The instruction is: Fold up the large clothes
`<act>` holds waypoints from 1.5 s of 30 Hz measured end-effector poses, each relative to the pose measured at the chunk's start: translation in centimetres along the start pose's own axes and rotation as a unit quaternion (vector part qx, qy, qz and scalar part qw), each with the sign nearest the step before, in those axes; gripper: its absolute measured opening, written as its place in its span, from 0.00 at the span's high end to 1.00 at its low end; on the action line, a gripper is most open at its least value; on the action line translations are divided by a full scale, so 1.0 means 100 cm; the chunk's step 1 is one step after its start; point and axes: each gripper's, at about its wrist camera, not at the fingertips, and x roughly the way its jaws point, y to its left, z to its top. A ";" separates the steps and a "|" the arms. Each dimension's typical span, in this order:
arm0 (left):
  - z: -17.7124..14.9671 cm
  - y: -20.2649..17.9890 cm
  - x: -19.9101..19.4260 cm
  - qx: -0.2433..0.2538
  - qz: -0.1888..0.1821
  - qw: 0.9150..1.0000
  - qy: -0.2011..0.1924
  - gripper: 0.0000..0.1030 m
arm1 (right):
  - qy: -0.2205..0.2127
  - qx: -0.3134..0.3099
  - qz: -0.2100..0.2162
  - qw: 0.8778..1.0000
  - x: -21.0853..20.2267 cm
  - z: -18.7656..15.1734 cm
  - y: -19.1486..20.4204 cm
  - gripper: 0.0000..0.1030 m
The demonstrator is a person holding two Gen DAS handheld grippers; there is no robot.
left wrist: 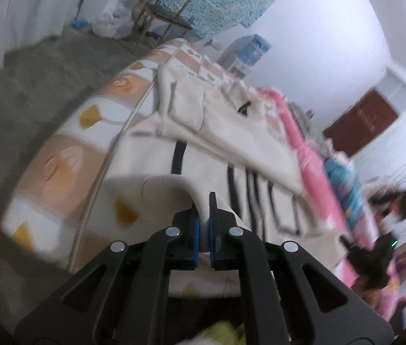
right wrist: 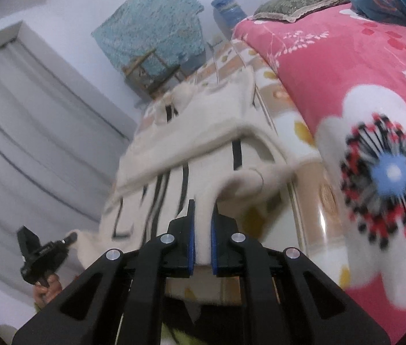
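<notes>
With the left gripper [left wrist: 204,215] and the right gripper [right wrist: 203,221] each clenched on the near hem of the cream knitted garment with black stripes [left wrist: 231,132], both should carry it evenly toward the far end of the bed [left wrist: 67,155], keeping the edge taut.

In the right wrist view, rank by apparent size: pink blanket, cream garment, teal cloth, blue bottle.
1. Pink blanket, though closeness to the camera inflates it.
2. Cream garment.
3. Teal cloth, far off, so its true size is unsure.
4. Blue bottle, smallest.
</notes>
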 end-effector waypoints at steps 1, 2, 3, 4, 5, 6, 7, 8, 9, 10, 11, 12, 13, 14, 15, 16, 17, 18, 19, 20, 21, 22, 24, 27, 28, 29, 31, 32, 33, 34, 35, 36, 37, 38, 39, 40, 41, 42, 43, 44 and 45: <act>0.007 0.003 0.007 -0.009 -0.008 1.000 0.002 0.95 | -0.003 0.005 0.002 1.000 0.004 0.006 0.000 0.92; 0.015 0.007 0.016 -0.019 -0.011 1.000 0.005 0.95 | -0.006 0.017 0.006 1.000 0.014 0.017 -0.002 0.92; 0.023 0.010 0.026 -0.027 -0.008 1.000 0.008 0.95 | -0.005 0.026 0.010 1.000 0.021 0.024 -0.005 0.91; 0.032 0.014 0.039 -0.034 0.001 0.999 0.014 0.95 | -0.003 0.034 0.011 0.999 0.028 0.030 -0.007 0.91; 0.038 0.017 0.050 -0.037 0.008 0.999 0.019 0.94 | -0.001 0.046 0.010 0.999 0.040 0.039 -0.012 0.91; 0.043 0.020 0.058 -0.042 0.013 0.999 0.022 0.94 | 0.002 0.054 0.008 0.998 0.051 0.047 -0.017 0.90; 0.050 0.025 0.070 -0.050 0.020 0.998 0.022 0.94 | 0.005 0.064 0.006 0.998 0.064 0.054 -0.022 0.89; 0.054 0.028 0.076 -0.057 0.022 0.998 0.025 0.91 | 0.008 0.073 0.004 0.997 0.071 0.059 -0.026 0.87; 0.058 0.033 0.083 -0.065 0.022 0.997 0.029 0.82 | 0.012 0.080 0.003 0.997 0.081 0.062 -0.031 0.84; 0.060 0.040 0.088 -0.079 0.021 0.996 0.026 0.78 | 0.015 0.083 0.002 0.996 0.088 0.066 -0.036 0.81; 0.062 0.043 0.088 -0.086 0.022 0.996 0.015 0.73 | 0.014 0.084 -0.005 0.996 0.094 0.069 -0.040 0.76; 0.062 0.045 0.086 -0.088 0.021 0.996 0.007 0.70 | 0.011 0.085 -0.010 0.996 0.095 0.071 -0.042 0.74; 0.062 0.046 0.080 -0.084 0.016 0.996 -0.004 0.68 | 0.006 0.082 -0.011 0.997 0.093 0.072 -0.044 0.72; 0.063 0.046 0.077 -0.077 0.011 0.997 -0.011 0.65 | -0.007 0.072 -0.015 0.997 0.085 0.073 -0.044 0.67; 0.062 0.046 0.072 -0.070 0.012 0.997 -0.016 0.63 | -0.017 0.064 -0.020 0.998 0.078 0.072 -0.044 0.61; 0.060 0.044 0.067 -0.056 0.017 0.998 -0.019 0.62 | -0.028 0.051 -0.029 0.998 0.070 0.071 -0.042 0.58; 0.057 0.041 0.063 -0.036 0.031 0.999 -0.019 0.60 | -0.038 0.032 -0.043 0.998 0.061 0.069 -0.040 0.55; 0.055 0.040 0.062 -0.021 0.046 0.999 -0.016 0.59 | -0.038 0.011 -0.056 0.998 0.056 0.065 -0.037 0.52; 0.051 0.035 0.061 0.005 0.072 0.997 -0.011 0.58 | -0.029 -0.005 -0.064 0.997 0.054 0.062 -0.036 0.51; 0.047 0.030 0.062 0.026 0.091 0.995 -0.004 0.57 | -0.018 -0.017 -0.070 0.997 0.056 0.058 -0.035 0.50; 0.041 0.025 0.065 0.050 0.115 0.992 0.005 0.56 | -0.001 -0.034 -0.082 0.996 0.060 0.053 -0.032 0.50; 0.036 0.022 0.069 0.071 0.147 0.987 0.012 0.56 | 0.012 -0.048 -0.095 0.994 0.065 0.049 -0.030 0.50; 0.027 0.019 0.078 0.108 0.213 0.971 0.021 0.56 | 0.034 -0.092 -0.139 0.985 0.077 0.039 -0.022 0.50; 0.016 0.016 0.089 0.142 0.255 0.956 0.015 0.57 | 0.036 -0.158 -0.192 0.968 0.090 0.032 -0.010 0.50; 0.014 0.016 0.089 0.143 0.255 0.956 0.010 0.59 | 0.038 -0.185 -0.213 0.959 0.097 0.030 -0.005 0.50; 0.013 0.017 0.088 0.142 0.249 0.958 0.004 0.66 | 0.039 -0.203 -0.227 0.952 0.101 0.029 -0.003 0.60; 0.010 0.017 0.085 0.144 0.242 0.959 -0.009 0.79 | 0.043 -0.230 -0.256 0.938 0.109 0.027 -0.001 0.76; 0.009 0.014 0.085 0.151 0.244 0.958 -0.013 0.85 | 0.045 -0.232 -0.259 0.936 0.109 0.027 -0.001 0.90; 0.008 0.011 0.085 0.156 0.249 0.956 -0.016 0.89 | 0.048 -0.228 -0.256 0.938 0.106 0.029 -0.001 0.94; 0.008 0.008 0.082 0.163 0.251 0.954 -0.021 0.89 | 0.045 -0.222 -0.247 0.942 0.100 0.031 0.000 0.94; 0.007 0.004 0.080 0.165 0.249 0.954 -0.024 0.91 | 0.040 -0.220 -0.242 0.944 0.093 0.032 0.002 0.95; 0.008 0.001 0.071 0.167 0.242 0.955 -0.031 0.91 | 0.032 -0.220 -0.238 0.946 0.084 0.032 0.006 0.96; 0.007 -0.003 0.064 0.168 0.236 0.957 -0.035 0.92 | 0.027 -0.220 -0.237 0.946 0.077 0.032 0.009 0.96; 0.008 -0.005 0.055 0.167 0.226 0.959 -0.036 0.92 | 0.021 -0.218 -0.234 0.947 0.067 0.032 0.012 0.96; 0.009 -0.007 0.050 0.166 0.219 0.961 -0.034 0.92 | 0.018 -0.216 -0.232 0.948 0.056 0.031 0.014 0.96; 0.008 -0.007 0.040 0.162 0.205 0.965 -0.029 0.93 | 0.016 -0.214 -0.230 0.949 0.051 0.030 0.015 0.96; 0.007 -0.007 0.033 0.156 0.192 0.969 -0.020 0.93 | 0.012 -0.210 -0.229 0.951 0.040 0.029 0.016 0.96; 0.004 -0.005 0.026 0.151 0.181 0.972 -0.008 0.93 | 0.013 -0.204 -0.228 0.952 0.031 0.027 0.015 0.96; 0.001 -0.004 0.022 0.147 0.177 0.973 0.000 0.93 | 0.015 -0.194 -0.226 0.954 0.022 0.024 0.012 0.96; -0.001 -0.002 0.018 0.145 0.177 0.974 0.007 0.98 | 0.016 -0.187 -0.225 0.956 0.017 0.022 0.009 0.96; -0.005 0.002 0.016 0.142 0.184 0.973 0.014 0.99 | 0.021 -0.176 -0.222 0.959 0.012 0.018 0.003 0.96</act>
